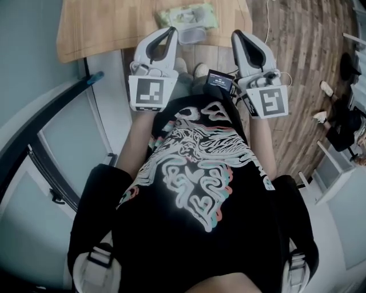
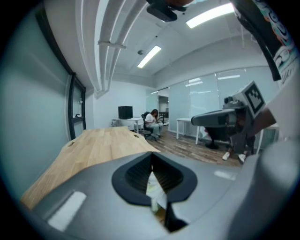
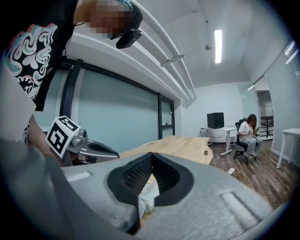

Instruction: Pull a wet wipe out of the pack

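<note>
Two grey two-jaw grippers held out ahead of a black printed shirt (image 1: 194, 171), side by side, pointing toward the table.

Left gripper (image 1: 170, 30): jaws pressed together, nothing pinched. Right gripper (image 1: 235, 34): likewise closed and empty.

Just past both tips, at the near edge of the light wooden table (image 1: 103, 28): a pale green soft pack of wet wipes (image 1: 187, 16). Long axis left to right along that edge, with what looks like a clear flip lid (image 1: 193, 35) on the side toward the person. No wipe seen drawn out yet.

Visible low through the slit under each closed pair: a pale sliver of the pack (image 2: 154, 187) (image 3: 146, 196), ahead and below.

Nearer, by the look of it: the left, tip just before the pack's left part. The right sits off beyond the pack's right end. Probably calls for opening the jaws first, then reaching forward and inward to the lid at the pack's middle.

Beyond the pack, only bare tabletop stretching away.
</note>
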